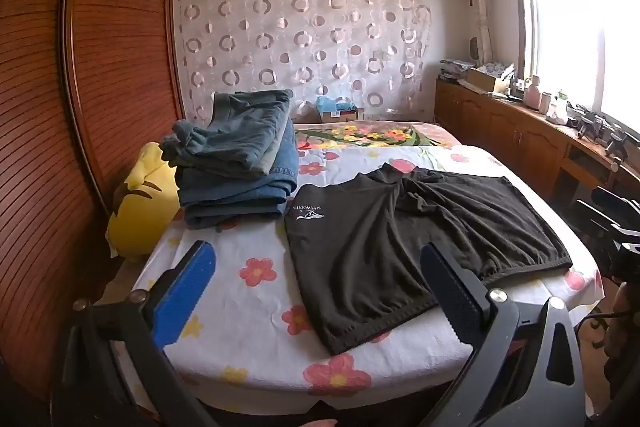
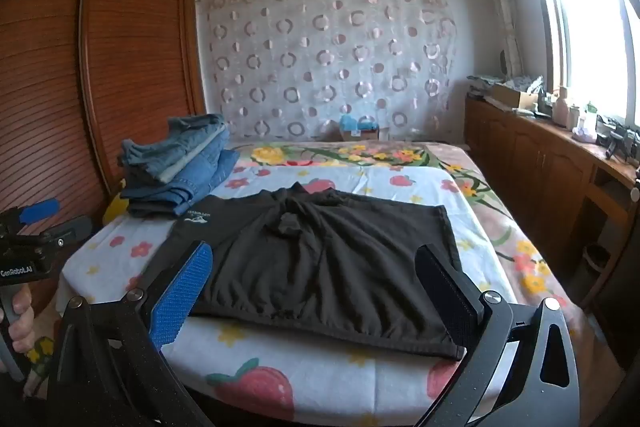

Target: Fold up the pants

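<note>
A pair of black shorts (image 2: 320,259) of thin, softly wrinkled fabric lay spread flat on the bed (image 2: 320,379), waistband hem nearest, a small white logo on the left leg. The bed's sheet was white cotton printed with red and yellow flowers. Far left sat a stack of folded denim jeans (image 1: 240,163), thick and stiff, beside a yellow plush pillow (image 1: 140,211). The left hand-held gripper (image 1: 320,291) and right hand-held gripper (image 2: 316,287) hovered over the near edge, ribbed pads spread wide, holding nothing.
</note>
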A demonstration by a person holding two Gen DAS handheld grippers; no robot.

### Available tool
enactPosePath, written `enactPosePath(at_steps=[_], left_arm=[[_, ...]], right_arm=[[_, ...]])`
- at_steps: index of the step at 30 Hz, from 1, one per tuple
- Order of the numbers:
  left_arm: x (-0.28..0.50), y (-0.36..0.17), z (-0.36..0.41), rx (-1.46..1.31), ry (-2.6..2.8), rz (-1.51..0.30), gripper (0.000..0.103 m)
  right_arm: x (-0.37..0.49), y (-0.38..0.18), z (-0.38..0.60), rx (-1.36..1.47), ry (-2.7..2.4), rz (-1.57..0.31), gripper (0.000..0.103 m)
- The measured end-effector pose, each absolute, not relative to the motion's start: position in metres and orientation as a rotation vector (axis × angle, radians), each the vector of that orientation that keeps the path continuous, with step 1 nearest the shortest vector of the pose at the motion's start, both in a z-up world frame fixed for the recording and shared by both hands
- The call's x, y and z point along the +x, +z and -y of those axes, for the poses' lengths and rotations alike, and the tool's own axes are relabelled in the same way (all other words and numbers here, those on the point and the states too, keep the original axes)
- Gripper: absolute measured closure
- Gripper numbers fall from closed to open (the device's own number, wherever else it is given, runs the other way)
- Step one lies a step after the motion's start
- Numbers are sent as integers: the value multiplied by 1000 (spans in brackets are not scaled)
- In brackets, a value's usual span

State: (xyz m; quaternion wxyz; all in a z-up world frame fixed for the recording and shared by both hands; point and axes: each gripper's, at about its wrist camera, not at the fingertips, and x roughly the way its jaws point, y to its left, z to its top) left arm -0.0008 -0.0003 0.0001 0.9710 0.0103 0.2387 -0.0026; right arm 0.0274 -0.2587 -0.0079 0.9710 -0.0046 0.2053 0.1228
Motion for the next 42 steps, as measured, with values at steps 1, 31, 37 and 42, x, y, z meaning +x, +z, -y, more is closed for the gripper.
enactPosePath(at_steps=[1,31,37,42], left_arm=[[1,0,-1,3,-16,-500,0],[0,0,-1,13,-9,-499,0],[0,0,-1,13,-11,-499,0],[0,0,-1,13,-10,-499,0]], right_arm=[[27,-8,259,-9,247,-415,0],[27,-8,260,-8,249,-411,0],[27,-8,259,-8,248,-410,0],[27,-8,260,-7,249,-411,0]])
